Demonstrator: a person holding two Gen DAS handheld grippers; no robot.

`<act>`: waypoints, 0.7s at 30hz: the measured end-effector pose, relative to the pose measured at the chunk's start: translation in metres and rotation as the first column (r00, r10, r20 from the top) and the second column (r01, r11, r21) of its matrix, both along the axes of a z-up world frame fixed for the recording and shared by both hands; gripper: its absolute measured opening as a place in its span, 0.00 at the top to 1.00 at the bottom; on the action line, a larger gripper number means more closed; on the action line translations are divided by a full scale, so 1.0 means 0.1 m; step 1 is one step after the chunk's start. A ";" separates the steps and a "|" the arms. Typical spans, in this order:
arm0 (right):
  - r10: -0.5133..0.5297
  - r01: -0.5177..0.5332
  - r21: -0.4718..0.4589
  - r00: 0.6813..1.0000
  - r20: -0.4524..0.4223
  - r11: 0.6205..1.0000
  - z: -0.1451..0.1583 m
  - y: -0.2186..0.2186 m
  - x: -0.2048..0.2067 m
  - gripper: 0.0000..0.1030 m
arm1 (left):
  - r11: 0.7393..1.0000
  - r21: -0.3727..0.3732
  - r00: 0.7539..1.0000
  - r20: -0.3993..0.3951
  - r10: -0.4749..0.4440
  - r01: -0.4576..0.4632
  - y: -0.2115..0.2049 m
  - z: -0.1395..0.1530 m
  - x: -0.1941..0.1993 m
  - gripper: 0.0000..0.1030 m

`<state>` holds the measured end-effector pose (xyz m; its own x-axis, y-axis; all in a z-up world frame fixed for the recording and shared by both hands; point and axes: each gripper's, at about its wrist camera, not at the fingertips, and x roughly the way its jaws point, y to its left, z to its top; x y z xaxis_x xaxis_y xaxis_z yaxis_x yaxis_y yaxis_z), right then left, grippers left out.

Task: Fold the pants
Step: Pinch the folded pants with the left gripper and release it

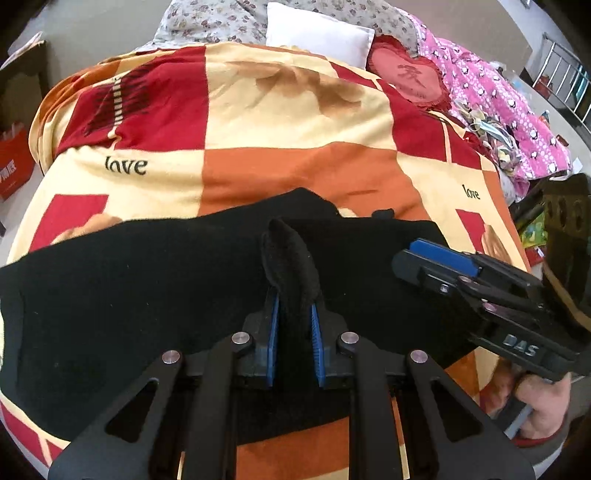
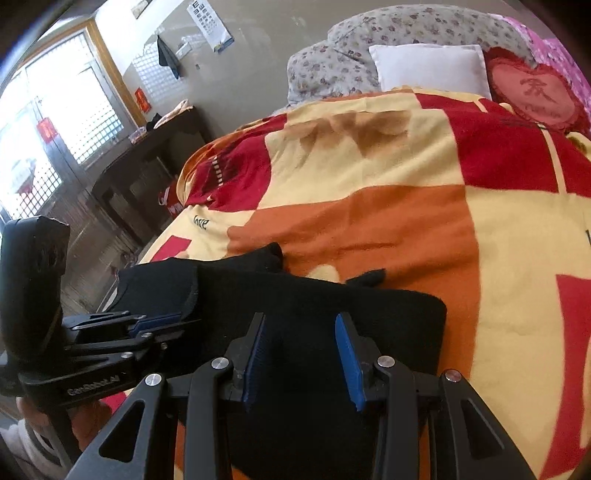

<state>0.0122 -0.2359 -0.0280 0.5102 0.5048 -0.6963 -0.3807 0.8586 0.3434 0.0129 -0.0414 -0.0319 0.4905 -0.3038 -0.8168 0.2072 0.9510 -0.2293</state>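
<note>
Black linkage arms of the left hand-held gripper are filling the near foreground, and its blue pads are pinching a raised fold of the black pants, jaws nearly together on the cloth. Those pants are lying spread across the near end of the bed, on a blanket checked in red, orange and cream. To the right, the right hand-held gripper is hovering above the pants near their right edge, jaws partly apart; whether its pads are touching the cloth cannot be told. Further back, a white pillow and a red heart cushion are resting at the bed's head.
</note>
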 end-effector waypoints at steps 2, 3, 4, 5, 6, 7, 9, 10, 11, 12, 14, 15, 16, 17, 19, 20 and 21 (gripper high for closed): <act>-0.001 0.001 -0.010 1.000 0.008 1.000 0.08 -0.03 -0.09 0.64 | 1.000 0.017 1.000 0.008 0.002 -0.002 -0.01 0.01 -0.01 0.83; -0.002 0.002 -0.020 1.000 0.015 1.000 0.10 -0.04 -0.14 0.64 | 1.000 0.028 1.000 0.013 0.002 -0.002 -0.03 0.00 -0.02 0.82; 0.000 0.001 -0.035 1.000 0.022 0.999 0.12 -0.05 -0.20 0.64 | 0.999 0.034 1.000 0.019 0.002 -0.003 -0.04 0.00 -0.02 0.82; 0.000 0.001 -0.044 1.000 0.021 0.999 0.13 -0.06 -0.24 0.64 | 0.999 0.040 1.000 0.024 0.004 -0.004 -0.05 0.00 -0.03 0.82; 0.000 0.000 -0.053 1.000 0.016 0.999 0.12 -0.07 -0.30 0.64 | 0.999 0.044 1.000 0.029 0.005 -0.007 -0.05 0.00 -0.04 0.81; 0.000 0.000 -0.059 1.000 0.014 0.998 0.11 -0.08 -0.33 0.64 | 0.999 0.047 0.999 0.032 0.007 -0.008 -0.06 0.00 -0.04 0.81; -0.002 0.004 -0.082 1.000 0.020 0.997 0.09 -0.09 -0.43 0.64 | 0.999 0.048 0.999 0.034 0.008 -0.010 -0.07 -0.01 -0.04 0.80; -0.004 0.006 -0.094 1.000 0.023 0.996 0.06 -0.10 -0.47 0.64 | 0.999 0.048 0.999 0.035 0.010 -0.012 -0.07 -0.01 -0.04 0.78; -0.008 0.010 -0.099 1.000 0.022 0.995 0.02 -0.10 -0.49 0.64 | 0.999 0.047 0.999 0.034 0.012 -0.014 -0.06 -0.02 -0.04 0.78; -0.011 0.013 -0.102 1.000 0.020 0.995 -0.01 -0.09 -0.49 0.64 | 0.999 0.043 0.999 0.033 0.016 -0.018 -0.06 -0.02 -0.04 0.76; -0.012 0.015 -0.123 0.999 0.029 0.992 -0.02 -0.07 -0.51 0.63 | 0.999 0.040 0.999 0.035 0.026 -0.027 -0.05 -0.03 -0.03 0.74; -0.009 0.012 -0.134 1.000 0.024 0.991 0.00 -0.06 -0.50 0.64 | 0.999 0.042 0.999 0.037 0.029 -0.030 -0.05 -0.02 -0.04 0.72; -0.004 0.007 -0.142 1.000 0.016 0.990 0.04 -0.05 -0.50 0.64 | 0.999 0.043 0.999 0.037 0.030 -0.031 -0.04 -0.02 -0.05 0.71; 0.001 0.001 -0.136 1.000 0.017 0.991 0.09 -0.03 -0.50 0.64 | 0.998 0.046 0.999 0.035 0.030 -0.032 -0.04 -0.01 -0.07 0.71; 0.013 -0.009 -0.119 0.999 0.032 0.993 0.17 0.00 -0.51 0.64 | 0.998 0.058 0.999 0.040 0.029 -0.031 -0.03 0.03 -0.11 0.71; 0.019 -0.014 -0.118 0.999 0.043 0.993 0.22 0.04 -0.50 0.64 | 0.997 0.067 0.998 0.047 0.031 -0.035 -0.02 0.05 -0.13 0.71; 0.026 -0.019 -0.120 0.998 0.050 0.993 0.24 0.08 -0.49 0.64 | 0.996 0.076 0.998 0.054 0.036 -0.040 0.00 0.07 -0.16 0.71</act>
<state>-0.0365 -0.2284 -0.0045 0.5364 0.4314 -0.7253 -0.4149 0.8832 0.2184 -0.0029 -0.0413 -0.0244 0.5433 -0.2213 -0.8098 0.1801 0.9729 -0.1450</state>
